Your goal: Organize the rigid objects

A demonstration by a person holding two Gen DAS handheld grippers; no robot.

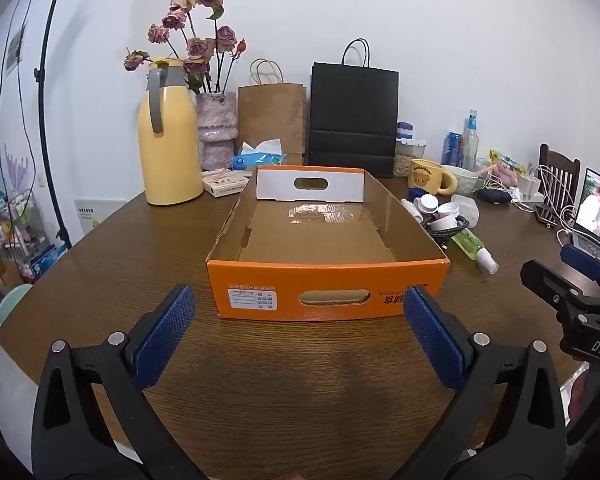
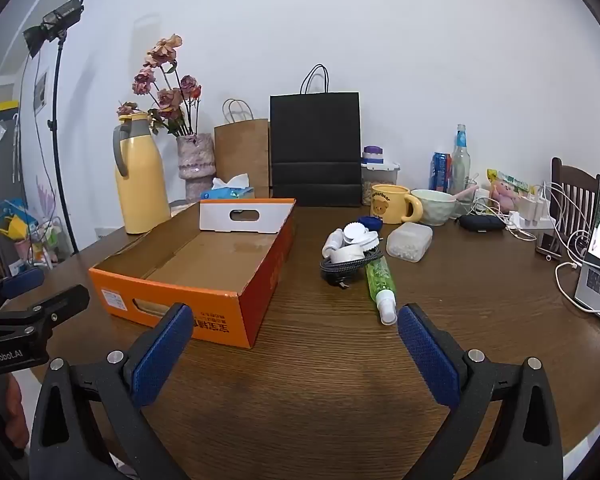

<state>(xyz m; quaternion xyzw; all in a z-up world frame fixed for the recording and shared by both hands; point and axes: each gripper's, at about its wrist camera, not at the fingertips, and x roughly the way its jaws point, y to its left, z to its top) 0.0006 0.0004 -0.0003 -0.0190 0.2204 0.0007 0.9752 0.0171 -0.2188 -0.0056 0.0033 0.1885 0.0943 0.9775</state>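
White wall behind, dark wood table [image 1: 300, 380] in front. Left wrist view: left hand-held gripper [image 1: 300, 320] released, blue pads wide apart, nothing between them, held low over the table's near edge. Orange cardboard box [image 1: 328, 292] sits straight ahead, open top, interior bare, cut-out handle facing the camera. Just right of the box — a cluster of small things: white caps [image 1: 440, 212], a coiled black cable [image 1: 448, 230], a green spray bottle [image 1: 474, 246] lying on its side. Yellow thermos [image 1: 168, 140] and vase of dried roses [image 1: 216, 136] stand behind the box to the left; black paper bag [image 1: 354, 118] at the back.

Right wrist view: right hand-held gripper [image 2: 294, 330] also released, pads spread, empty. Box lies ahead-left, angled. The spray bottle's nozzle end is just beyond the right pad, not touching. Cable and caps are piled behind it, with a clear plastic container [image 2: 409, 241] beside them and a yellow bear mug [image 2: 392, 204] further back.
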